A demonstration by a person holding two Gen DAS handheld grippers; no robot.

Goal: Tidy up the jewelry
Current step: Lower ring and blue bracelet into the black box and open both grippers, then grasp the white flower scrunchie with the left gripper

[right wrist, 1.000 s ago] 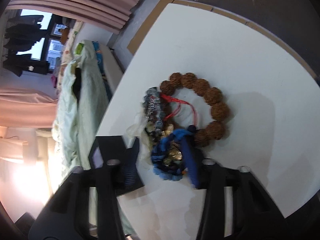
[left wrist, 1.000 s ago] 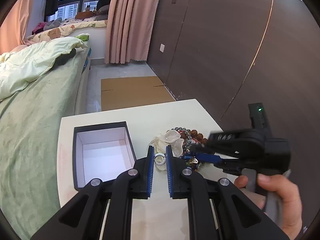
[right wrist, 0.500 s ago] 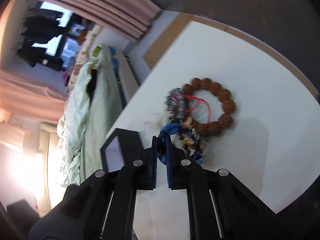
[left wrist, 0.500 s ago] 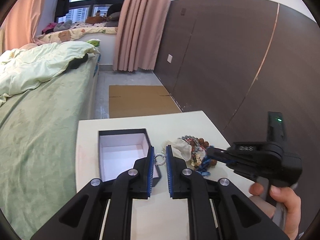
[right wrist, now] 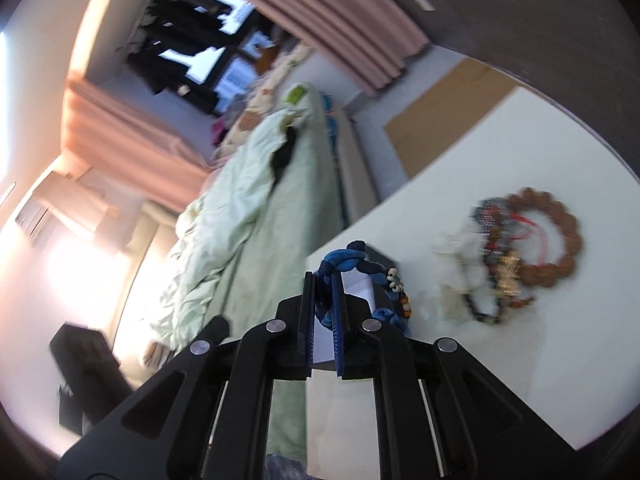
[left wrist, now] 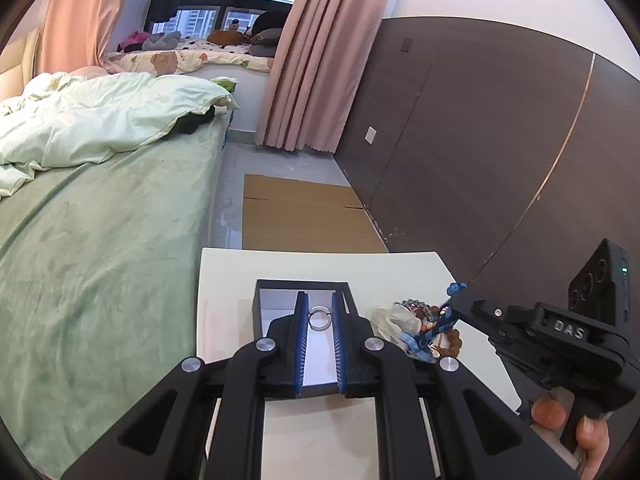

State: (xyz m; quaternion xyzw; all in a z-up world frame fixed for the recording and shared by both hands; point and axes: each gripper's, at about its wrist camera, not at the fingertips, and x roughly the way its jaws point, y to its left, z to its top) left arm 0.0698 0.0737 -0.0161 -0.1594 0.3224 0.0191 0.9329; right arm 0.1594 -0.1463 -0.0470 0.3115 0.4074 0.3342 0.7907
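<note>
We record a small silver ring [left wrist: 319,318] held between the fingers [left wrist: 301,320] of the left gripper [left wrist: 320,308], above the open black box [left wrist: 262,296] with its white interior. A blue braided cord bracelet [right wrist: 345,261], carrying small beads at one end, is pinched by the right gripper [right wrist: 325,280] and hangs clear of the counter [right wrist: 500,360], just right of the box. A brown bead bracelet [right wrist: 568,236] lies flat on the counter, further right of the box, touching a blurred heap of mixed jewelry [right wrist: 490,264].
</note>
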